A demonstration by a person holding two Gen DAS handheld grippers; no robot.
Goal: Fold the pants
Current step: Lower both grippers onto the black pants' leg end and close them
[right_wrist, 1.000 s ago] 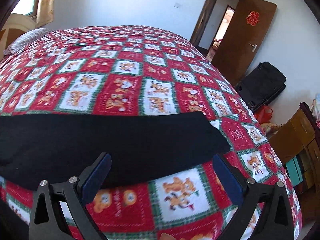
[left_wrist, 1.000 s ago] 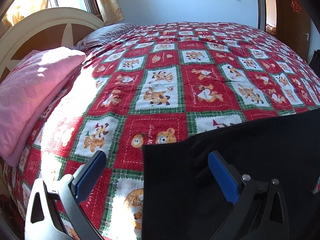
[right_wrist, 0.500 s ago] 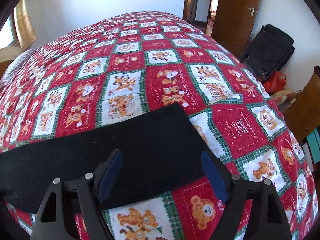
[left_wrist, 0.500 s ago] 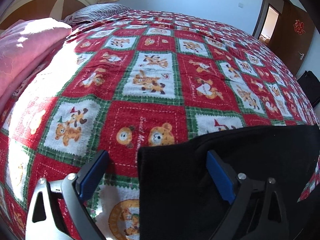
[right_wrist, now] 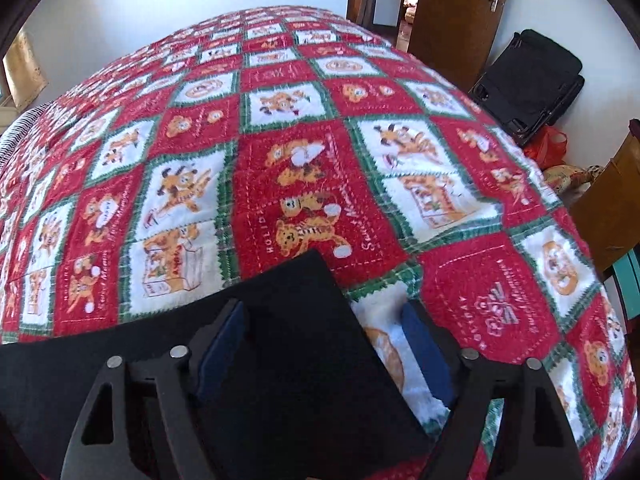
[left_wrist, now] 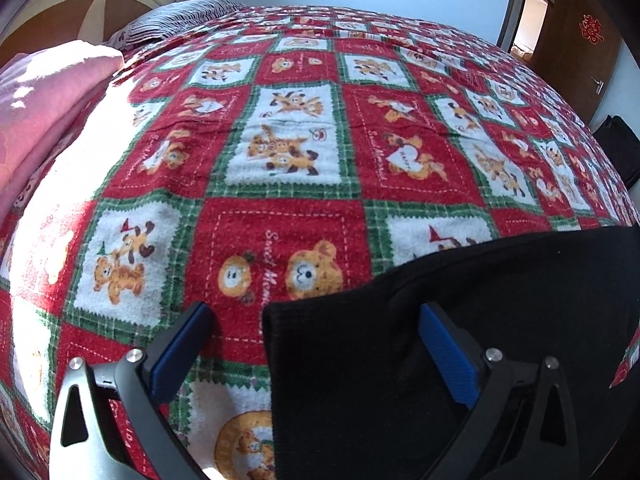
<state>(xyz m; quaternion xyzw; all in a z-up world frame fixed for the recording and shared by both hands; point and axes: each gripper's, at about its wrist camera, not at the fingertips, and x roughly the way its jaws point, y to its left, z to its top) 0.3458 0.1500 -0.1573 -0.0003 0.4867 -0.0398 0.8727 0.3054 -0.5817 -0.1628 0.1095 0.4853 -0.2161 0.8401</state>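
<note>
Black pants (left_wrist: pixel 460 328) lie flat across the near part of a red, green and white teddy-bear blanket (left_wrist: pixel 304 120). In the left wrist view their left end and corner sit between the wide-apart blue pads of my left gripper (left_wrist: pixel 316 316), which stands open just above the cloth. In the right wrist view the other end of the pants (right_wrist: pixel 296 344) runs between the blue pads of my right gripper (right_wrist: pixel 324 312). Its jaws are closing, with the pants' right edge and corner between them, and the pads do not press on the cloth.
A pink folded quilt (left_wrist: pixel 44 96) and a striped pillow (left_wrist: pixel 176 20) lie by the headboard at the far left. Past the bed's right side stand a brown door (right_wrist: pixel 456 12), a black suitcase (right_wrist: pixel 528 80) and a wooden chair (right_wrist: pixel 608 208).
My right gripper has swung right along the pants to their end and dropped lower, its jaws narrowing. My left gripper has tipped further down over the left corner.
</note>
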